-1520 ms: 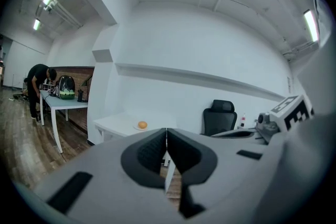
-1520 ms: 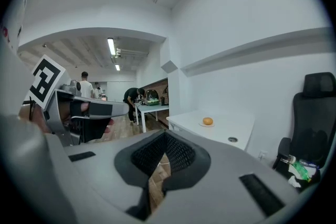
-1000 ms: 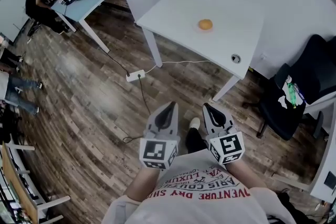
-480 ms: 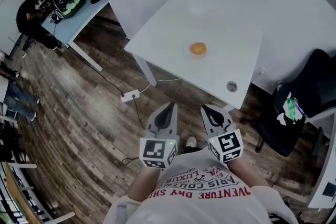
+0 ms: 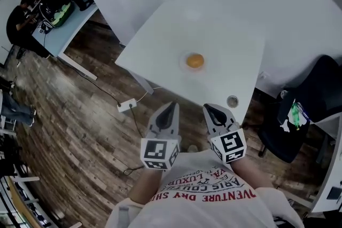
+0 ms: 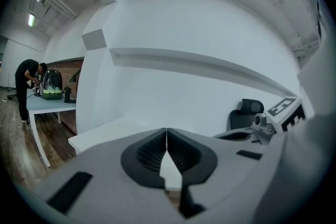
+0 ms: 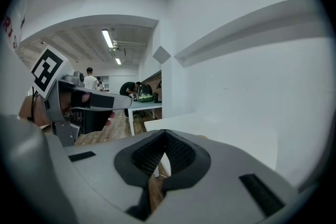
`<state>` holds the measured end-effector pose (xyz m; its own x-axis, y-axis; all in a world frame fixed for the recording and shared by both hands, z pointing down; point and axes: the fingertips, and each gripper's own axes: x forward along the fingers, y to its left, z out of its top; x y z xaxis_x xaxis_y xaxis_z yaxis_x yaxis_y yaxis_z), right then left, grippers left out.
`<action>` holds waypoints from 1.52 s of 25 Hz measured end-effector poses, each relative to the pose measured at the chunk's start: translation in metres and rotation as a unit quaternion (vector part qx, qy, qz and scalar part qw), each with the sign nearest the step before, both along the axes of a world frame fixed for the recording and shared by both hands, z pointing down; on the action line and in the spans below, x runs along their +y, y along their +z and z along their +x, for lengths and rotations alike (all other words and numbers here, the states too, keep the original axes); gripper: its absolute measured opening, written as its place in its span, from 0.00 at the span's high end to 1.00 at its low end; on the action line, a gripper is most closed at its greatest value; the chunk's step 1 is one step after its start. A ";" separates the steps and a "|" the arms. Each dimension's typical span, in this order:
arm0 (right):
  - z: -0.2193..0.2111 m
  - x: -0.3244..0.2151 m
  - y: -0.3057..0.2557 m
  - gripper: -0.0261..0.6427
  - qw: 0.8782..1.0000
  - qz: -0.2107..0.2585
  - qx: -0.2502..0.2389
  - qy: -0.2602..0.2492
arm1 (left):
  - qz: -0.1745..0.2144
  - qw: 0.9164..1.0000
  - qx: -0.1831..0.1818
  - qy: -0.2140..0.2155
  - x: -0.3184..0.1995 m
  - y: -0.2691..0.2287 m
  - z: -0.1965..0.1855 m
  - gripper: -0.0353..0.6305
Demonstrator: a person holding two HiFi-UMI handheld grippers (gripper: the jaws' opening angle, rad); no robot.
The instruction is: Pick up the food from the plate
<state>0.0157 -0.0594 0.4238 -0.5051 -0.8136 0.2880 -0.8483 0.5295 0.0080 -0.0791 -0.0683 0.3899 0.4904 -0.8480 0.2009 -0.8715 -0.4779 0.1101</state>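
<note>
Room: white-walled office with a wood floor [image 5: 80, 125]; a white table [image 5: 155, 45] stands against the wall, a black chair [image 5: 299, 109] to its right, and a person bends over a far desk [image 5: 69, 16].
Food: one round orange piece [image 5: 195, 61] sits on a pale plate [image 5: 183, 65] near the middle of the table, well apart from both grippers.
Left gripper: [image 5: 171, 106] jaws pressed together with nothing between them, held out over the floor just short of the table's near edge.
Right gripper: [image 5: 208, 109] jaws likewise closed on nothing, beside the left one, tip near the cable hole [image 5: 232, 101] at the table's edge.
Step in hand: as I read it, the reach toward the plate; the food is not held and neither gripper is over it.
Next move calls for: carrying one gripper in over the tabletop to the plate, spreading its jaws wider than the food, lowering them to either side of it, then closing gently, since a round piece could roll off the plate if nudged.
</note>
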 end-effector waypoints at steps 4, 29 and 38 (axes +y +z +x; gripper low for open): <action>0.009 -0.020 0.009 0.95 0.999 -0.017 -0.007 0.029 | -0.011 1.000 -0.003 0.026 -0.021 0.008 0.008 0.94; 0.065 -0.200 0.017 0.95 0.951 -0.046 -0.037 0.303 | -0.032 0.956 -0.024 0.292 -0.260 0.024 0.076 0.94; 0.084 -0.211 0.032 0.95 0.935 -0.071 -0.039 0.346 | -0.071 0.942 -0.048 0.326 -0.277 0.052 0.095 0.93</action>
